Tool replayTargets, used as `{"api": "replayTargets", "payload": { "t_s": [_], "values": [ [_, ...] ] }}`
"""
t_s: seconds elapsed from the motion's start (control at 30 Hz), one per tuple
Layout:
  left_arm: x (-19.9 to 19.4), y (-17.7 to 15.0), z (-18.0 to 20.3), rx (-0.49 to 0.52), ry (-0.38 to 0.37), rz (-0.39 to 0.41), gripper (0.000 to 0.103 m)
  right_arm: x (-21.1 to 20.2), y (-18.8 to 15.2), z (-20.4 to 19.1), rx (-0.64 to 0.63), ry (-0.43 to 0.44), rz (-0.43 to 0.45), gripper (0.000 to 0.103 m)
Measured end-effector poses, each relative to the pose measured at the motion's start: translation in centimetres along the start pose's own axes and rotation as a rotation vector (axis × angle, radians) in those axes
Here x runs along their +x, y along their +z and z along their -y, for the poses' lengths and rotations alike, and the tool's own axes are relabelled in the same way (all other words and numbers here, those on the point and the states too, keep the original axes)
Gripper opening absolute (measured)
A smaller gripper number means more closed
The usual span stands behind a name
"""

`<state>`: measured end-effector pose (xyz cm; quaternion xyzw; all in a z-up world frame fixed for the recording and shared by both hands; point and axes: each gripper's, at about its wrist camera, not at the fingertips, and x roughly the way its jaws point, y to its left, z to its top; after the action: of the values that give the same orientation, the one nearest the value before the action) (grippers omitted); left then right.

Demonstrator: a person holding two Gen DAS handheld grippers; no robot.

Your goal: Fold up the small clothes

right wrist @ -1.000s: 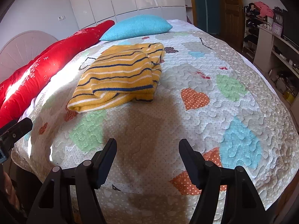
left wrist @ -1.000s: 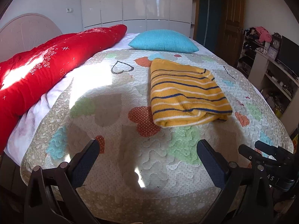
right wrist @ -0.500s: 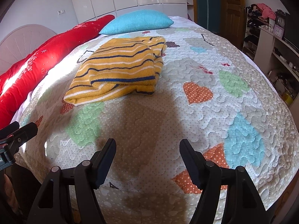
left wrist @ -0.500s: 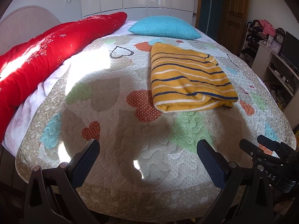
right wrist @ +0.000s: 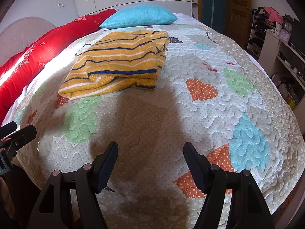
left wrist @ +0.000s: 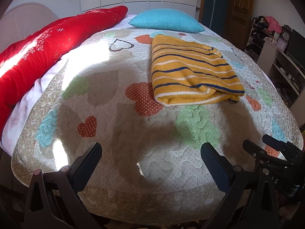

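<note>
Evidently, step in hand: judging by how it lies, the yellow striped sweater (left wrist: 192,72) is already folded into a thick rectangle, and both tools hang back from it over the near end of the bed (left wrist: 133,171).
Sweater's place: on the heart-patterned quilt (right wrist: 219,114), toward the middle of the bed, well short of the blue pillow (left wrist: 165,20) and apart from the red duvet (left wrist: 47,47) along one side.
Fold quality: the near edge is bulky, and a loose layer pokes out at its lower corner in the right wrist view.
Next move: either tidy that corner or leave this piece and fetch another; no other garment shows on the quilt.
Left tool (left wrist: 150,158): released, jaws wide apart, nothing between them, not touching the sweater.
Right tool (right wrist: 150,158): likewise spread, empty, with only quilt seen between its fingers.
Reach: any further fold would call for moving forward, since the sweater lies well ahead of both tools.
</note>
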<state>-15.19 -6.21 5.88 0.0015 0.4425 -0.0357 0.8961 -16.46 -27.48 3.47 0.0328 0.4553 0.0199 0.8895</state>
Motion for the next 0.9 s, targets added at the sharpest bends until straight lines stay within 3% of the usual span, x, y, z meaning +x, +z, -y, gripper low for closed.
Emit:
{"api": "replayTargets", "payload": {
  "t_s": [0.5, 0.9],
  "values": [
    [1.6, -0.5, -1.0, -0.04, -0.021, -0.053, 0.103, 0.9, 1.5, -1.2, -0.061, -0.032, 0.005, 0.076],
    [1.2, 0.1, -4.1, -0.116, 0.019, -0.013, 0.103, 2.0, 2.3, -3.3, -0.121, -0.058, -0.005, 0.076]
  ]
}}
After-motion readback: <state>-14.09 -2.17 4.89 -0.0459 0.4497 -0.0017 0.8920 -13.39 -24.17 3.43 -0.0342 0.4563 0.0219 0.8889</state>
